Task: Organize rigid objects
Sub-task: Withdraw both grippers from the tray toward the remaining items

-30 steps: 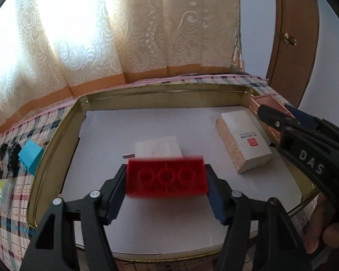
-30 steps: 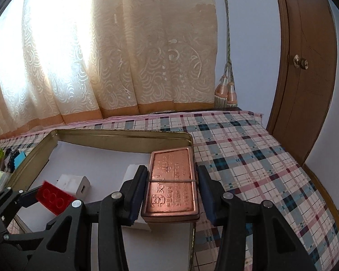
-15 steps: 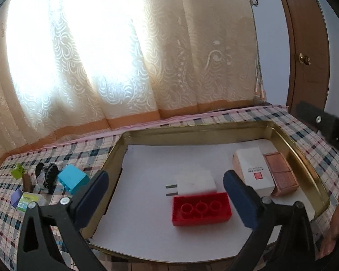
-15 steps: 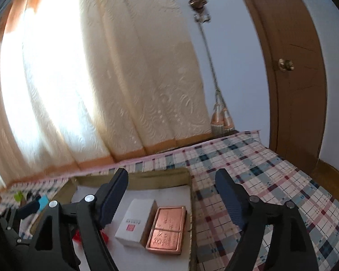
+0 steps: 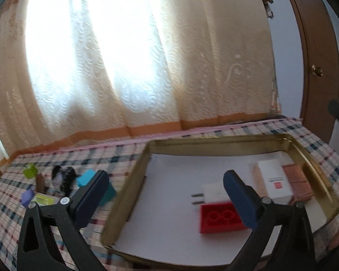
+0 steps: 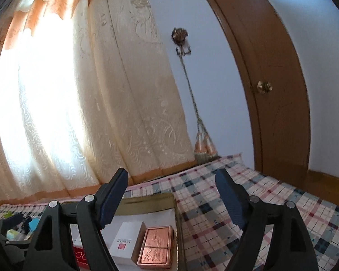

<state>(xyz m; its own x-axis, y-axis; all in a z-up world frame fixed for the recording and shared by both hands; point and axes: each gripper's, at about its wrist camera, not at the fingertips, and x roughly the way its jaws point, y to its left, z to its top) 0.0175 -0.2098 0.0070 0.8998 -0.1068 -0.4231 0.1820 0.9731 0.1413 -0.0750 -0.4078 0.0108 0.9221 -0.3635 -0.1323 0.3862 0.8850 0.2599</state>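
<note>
A gold metal tray [image 5: 133,187] with a white liner holds a red brick [image 5: 221,218], a white plug adapter [image 5: 212,192], a white box [image 5: 274,183] and a copper tin [image 5: 297,183]. My left gripper [image 5: 165,180] hangs open and empty above the tray's near left part, with the brick below its right finger. In the right wrist view the copper tin [image 6: 157,249] lies beside the white box [image 6: 127,244] against the tray's right wall [image 6: 177,225]. My right gripper [image 6: 171,176] stands open above them, holding nothing.
Small items lie on the plaid cloth left of the tray: a blue block [image 5: 85,178], a green piece [image 5: 30,171], black clips [image 5: 64,177], a purple piece [image 5: 27,197]. A curtain [image 5: 147,67] hangs behind, a wooden door [image 6: 278,90] at right.
Both grippers let go and opened wide: the red brick and the copper tin now rest in the tray. Both grippers pulled back, rose and tilted upward.
</note>
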